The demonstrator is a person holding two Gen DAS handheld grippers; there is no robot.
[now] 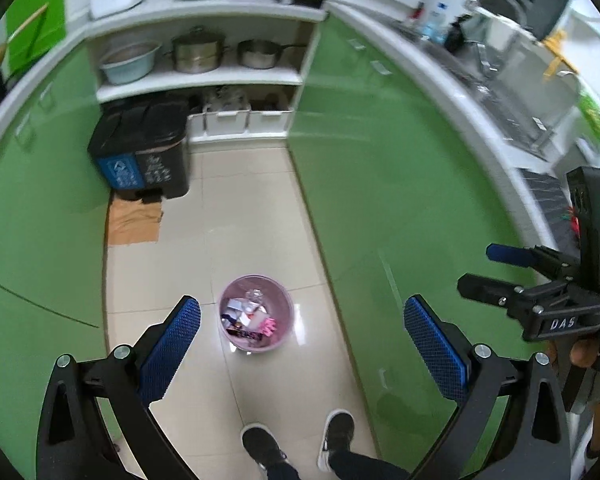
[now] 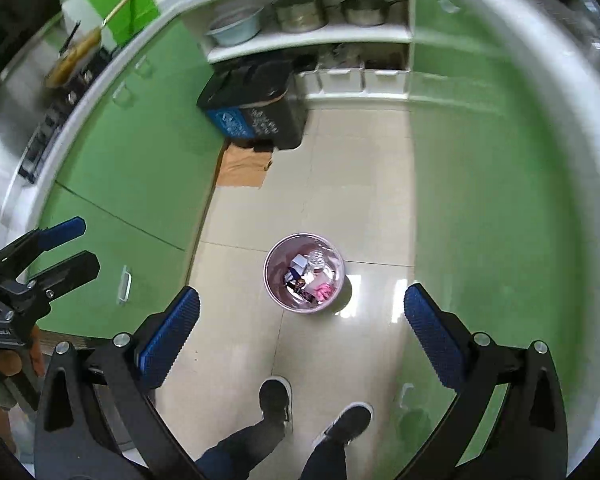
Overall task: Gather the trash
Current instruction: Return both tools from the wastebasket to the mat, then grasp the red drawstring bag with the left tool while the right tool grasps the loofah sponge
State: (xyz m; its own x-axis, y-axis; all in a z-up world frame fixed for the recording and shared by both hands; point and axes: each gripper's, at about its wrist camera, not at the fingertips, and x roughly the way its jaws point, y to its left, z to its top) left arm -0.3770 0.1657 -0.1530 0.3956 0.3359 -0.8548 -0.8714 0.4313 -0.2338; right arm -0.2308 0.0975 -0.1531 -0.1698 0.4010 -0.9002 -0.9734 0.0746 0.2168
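Pink wastebasket holds trash; left gripper and right gripper jaws apart.

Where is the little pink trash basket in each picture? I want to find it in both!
Left wrist view: the pink basket stands on the floor, low in the middle, between the open left gripper's blue pads.
Right wrist view: the pink basket is near the centre, a bit above the open right gripper.
Shared landmark: the black bin with the blue label, farther back by the shelves.
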